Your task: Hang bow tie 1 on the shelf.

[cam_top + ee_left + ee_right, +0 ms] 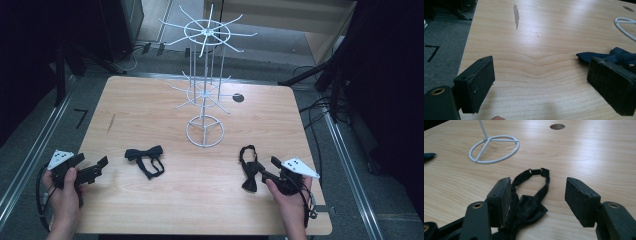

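Note:
Two black bow ties lie on the wooden table [150, 210]. The left bow tie [145, 159] sits just right of my left gripper [91, 164], which is open and empty. In the left gripper view that bow tie [616, 55] lies beyond the right jaw, outside the wide gap of the gripper [540, 75]. The right bow tie [248, 171] is at my right gripper [266, 169]. In the right gripper view the gripper [539, 192] is open around this bow tie [527, 207]. The cloth rests against the left jaw, and the strap loop [541, 173] lies ahead.
A white wire display rack [205, 75] with two tiers of hooks stands mid-table on a ring base [205, 131], also ahead-left in the right gripper view [494, 148]. A round cable hole [238, 97] is behind it. Dark stands and cables surround the table.

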`<state>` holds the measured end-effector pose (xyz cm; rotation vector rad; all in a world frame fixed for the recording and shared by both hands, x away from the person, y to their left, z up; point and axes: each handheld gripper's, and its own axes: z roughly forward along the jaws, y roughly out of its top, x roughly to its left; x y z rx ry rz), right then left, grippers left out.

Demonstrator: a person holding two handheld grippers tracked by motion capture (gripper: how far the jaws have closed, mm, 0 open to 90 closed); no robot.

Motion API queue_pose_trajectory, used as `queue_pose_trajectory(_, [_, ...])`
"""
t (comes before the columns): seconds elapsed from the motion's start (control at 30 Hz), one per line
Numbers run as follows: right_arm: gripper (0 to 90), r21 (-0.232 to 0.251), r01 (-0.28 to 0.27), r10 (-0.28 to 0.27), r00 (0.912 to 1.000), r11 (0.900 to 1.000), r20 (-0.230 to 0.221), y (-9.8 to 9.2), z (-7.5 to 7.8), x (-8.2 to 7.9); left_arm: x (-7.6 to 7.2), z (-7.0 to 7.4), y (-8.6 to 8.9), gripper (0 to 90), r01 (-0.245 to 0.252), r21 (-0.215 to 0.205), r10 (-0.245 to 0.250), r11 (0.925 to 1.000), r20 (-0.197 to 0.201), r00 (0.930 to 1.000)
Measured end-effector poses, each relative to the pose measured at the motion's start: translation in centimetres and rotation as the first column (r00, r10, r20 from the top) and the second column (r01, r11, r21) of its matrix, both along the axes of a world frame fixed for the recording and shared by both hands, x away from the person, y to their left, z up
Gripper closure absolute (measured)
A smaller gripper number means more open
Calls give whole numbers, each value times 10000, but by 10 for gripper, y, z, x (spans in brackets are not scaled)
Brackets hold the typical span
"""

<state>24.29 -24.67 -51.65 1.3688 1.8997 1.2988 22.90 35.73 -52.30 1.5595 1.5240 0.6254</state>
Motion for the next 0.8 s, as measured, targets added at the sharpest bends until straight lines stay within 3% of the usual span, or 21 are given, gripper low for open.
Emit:
queue_pose_trajectory(0.43, [404, 214, -481, 483, 9988, 9986, -92, 31, 12, 2, -2, 0, -1, 82, 46, -10, -46, 10000, -21, 10000])
queue_pose_trajectory(0.53, [404, 5, -795, 795, 9968, 9968, -3, 42, 16, 2, -2, 0, -2, 82, 32, 18, -32, 10000, -15, 10000])
queue_pose_trajectory(0.8, [422, 39, -1206, 1207, 9926, 9927, -125, 62, 20, 2, -3, 0, -2, 82, 102, 27, -102, 9999, 18, 9999])
